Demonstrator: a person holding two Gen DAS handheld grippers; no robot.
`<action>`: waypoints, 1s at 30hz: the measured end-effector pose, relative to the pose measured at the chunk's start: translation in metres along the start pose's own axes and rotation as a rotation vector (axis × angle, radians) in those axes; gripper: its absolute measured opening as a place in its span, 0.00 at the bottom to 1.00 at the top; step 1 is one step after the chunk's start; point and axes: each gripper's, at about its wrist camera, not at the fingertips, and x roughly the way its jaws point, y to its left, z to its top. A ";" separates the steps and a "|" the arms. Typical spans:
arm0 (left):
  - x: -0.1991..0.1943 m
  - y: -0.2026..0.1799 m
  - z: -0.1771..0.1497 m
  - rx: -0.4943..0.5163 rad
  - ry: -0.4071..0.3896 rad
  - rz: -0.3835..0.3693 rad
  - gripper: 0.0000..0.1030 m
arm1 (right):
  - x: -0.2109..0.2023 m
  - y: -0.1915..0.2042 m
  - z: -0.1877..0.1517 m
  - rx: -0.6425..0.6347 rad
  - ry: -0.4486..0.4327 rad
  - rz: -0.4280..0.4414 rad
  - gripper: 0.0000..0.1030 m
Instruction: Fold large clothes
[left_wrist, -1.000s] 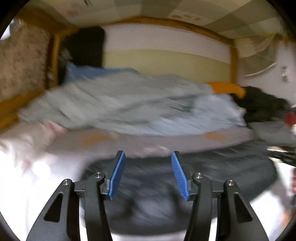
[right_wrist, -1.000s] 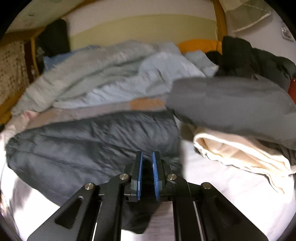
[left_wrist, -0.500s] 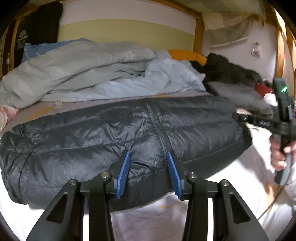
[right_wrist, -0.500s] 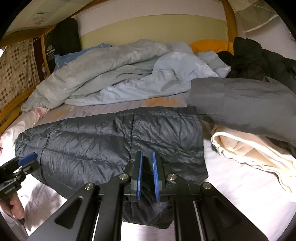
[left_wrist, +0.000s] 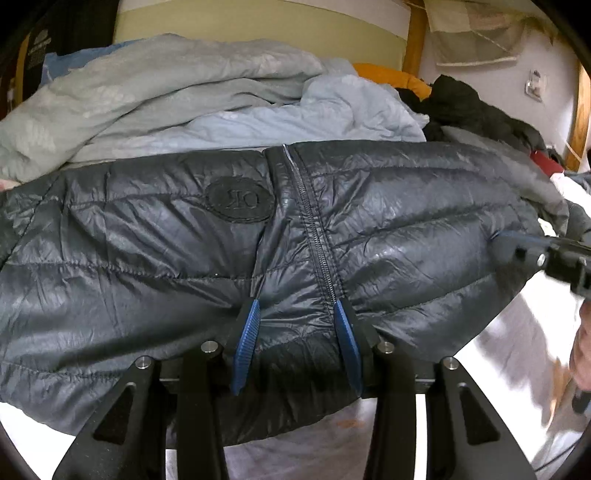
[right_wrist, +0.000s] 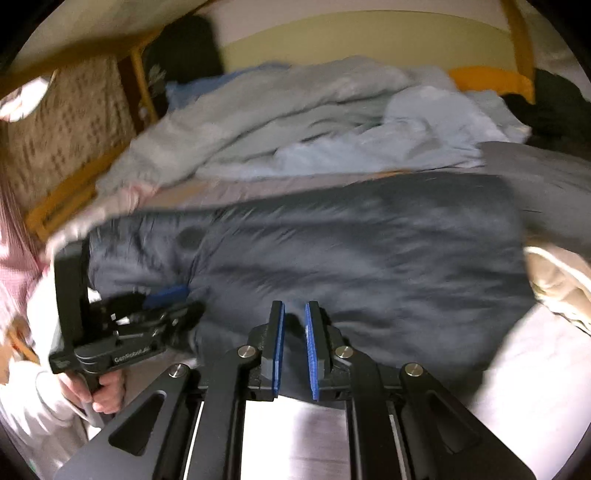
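Note:
A dark quilted down jacket (left_wrist: 369, 229) lies spread across the bed, zipper up the middle and a round logo patch beside it. My left gripper (left_wrist: 297, 325) is down on its near hem. A bulge of fabric by the zipper sits between the blue pads (left_wrist: 249, 328), which press into it. In the right wrist view the jacket (right_wrist: 369, 258) is blurred and the left gripper (right_wrist: 183, 302) shows at its left end. My right gripper (right_wrist: 294, 343) stands shut over the near hem with only a thin gap. The left wrist view shows the right gripper (left_wrist: 498, 240) against the jacket's right edge.
A rumpled pale blue duvet (left_wrist: 184, 96) fills the back of the bed, with an orange pillow (left_wrist: 399, 77) and black clothes (left_wrist: 472, 107) behind. A grey garment (right_wrist: 546, 173) and a cream one (right_wrist: 554, 280) lie at the right. White sheet (right_wrist: 517, 387) shows in front.
My left gripper sank onto the jacket's near hem and narrowed around a fold by the zipper. My right gripper stayed shut and swung left along the hem, blurring its view.

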 end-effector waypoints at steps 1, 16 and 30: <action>0.000 0.000 0.000 0.002 0.002 0.001 0.40 | 0.008 0.010 0.003 0.005 0.031 0.043 0.12; 0.001 0.011 0.002 -0.072 0.008 -0.050 0.40 | 0.142 0.040 0.070 0.128 0.380 0.024 0.11; 0.004 0.013 0.000 -0.090 0.029 -0.064 0.36 | 0.174 0.012 0.095 0.262 0.474 0.020 0.08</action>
